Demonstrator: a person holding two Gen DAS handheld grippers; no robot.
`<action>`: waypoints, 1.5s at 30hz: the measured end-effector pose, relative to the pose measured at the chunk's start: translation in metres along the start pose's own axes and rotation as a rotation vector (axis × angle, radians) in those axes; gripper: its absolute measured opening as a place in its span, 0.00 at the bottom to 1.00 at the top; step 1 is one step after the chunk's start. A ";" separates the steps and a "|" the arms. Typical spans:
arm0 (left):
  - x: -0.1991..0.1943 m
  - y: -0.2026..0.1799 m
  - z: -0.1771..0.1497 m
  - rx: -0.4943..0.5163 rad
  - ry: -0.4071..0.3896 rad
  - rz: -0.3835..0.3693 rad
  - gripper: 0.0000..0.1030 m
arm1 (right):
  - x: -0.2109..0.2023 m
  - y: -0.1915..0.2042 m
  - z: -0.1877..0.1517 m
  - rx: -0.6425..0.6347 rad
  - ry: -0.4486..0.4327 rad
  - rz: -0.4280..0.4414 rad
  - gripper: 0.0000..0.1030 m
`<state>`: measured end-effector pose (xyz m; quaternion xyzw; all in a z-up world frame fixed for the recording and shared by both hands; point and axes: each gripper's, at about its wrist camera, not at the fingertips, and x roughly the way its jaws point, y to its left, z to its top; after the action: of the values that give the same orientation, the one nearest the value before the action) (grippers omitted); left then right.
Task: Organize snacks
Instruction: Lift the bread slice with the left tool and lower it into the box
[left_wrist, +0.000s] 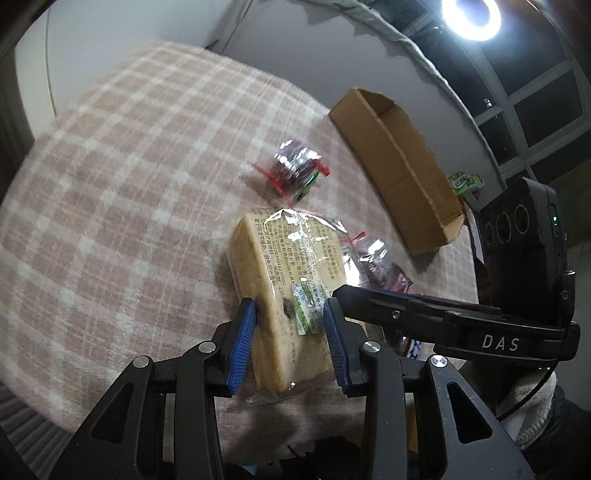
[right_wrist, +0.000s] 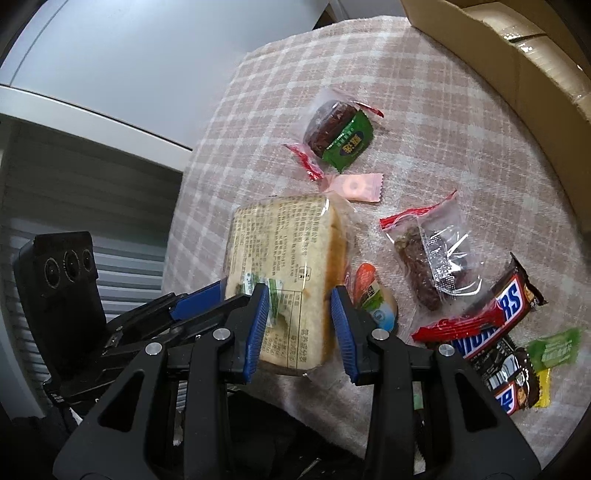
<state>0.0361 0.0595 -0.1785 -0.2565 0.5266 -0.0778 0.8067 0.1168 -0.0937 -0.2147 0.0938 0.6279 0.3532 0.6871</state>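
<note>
A wrapped slab of bread (left_wrist: 288, 254) with printed text stands tilted on edge over the checked cloth. My left gripper (left_wrist: 290, 321) has its blue pads pressed on both sides of its near end. My right gripper (right_wrist: 299, 321) grips the same bread (right_wrist: 288, 236) from the other side. In the left wrist view the right gripper's black finger (left_wrist: 388, 306) reaches in from the right. The left gripper's blue fingertips (right_wrist: 195, 301) touch the bread's left edge in the right wrist view. An open cardboard box (left_wrist: 399, 170) lies beyond.
Loose snacks lie on the cloth (right_wrist: 424, 147): a dark cake with a green label (right_wrist: 338, 129), a pink candy (right_wrist: 354, 186), a clear bag with a dark stick (right_wrist: 424, 258), two Snickers bars (right_wrist: 491, 310), a green candy (right_wrist: 557, 347). The table edge drops off left.
</note>
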 end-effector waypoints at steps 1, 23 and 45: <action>-0.003 -0.003 0.002 0.012 -0.007 0.001 0.34 | -0.003 0.001 0.001 0.000 -0.008 0.005 0.36; -0.004 -0.093 0.070 0.171 -0.118 -0.119 0.34 | -0.120 -0.013 0.037 0.007 -0.223 -0.049 0.36; 0.086 -0.187 0.125 0.333 -0.057 -0.163 0.34 | -0.186 -0.104 0.077 0.075 -0.335 -0.193 0.36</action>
<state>0.2114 -0.0928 -0.1159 -0.1633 0.4609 -0.2218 0.8436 0.2339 -0.2580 -0.1114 0.1163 0.5236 0.2414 0.8087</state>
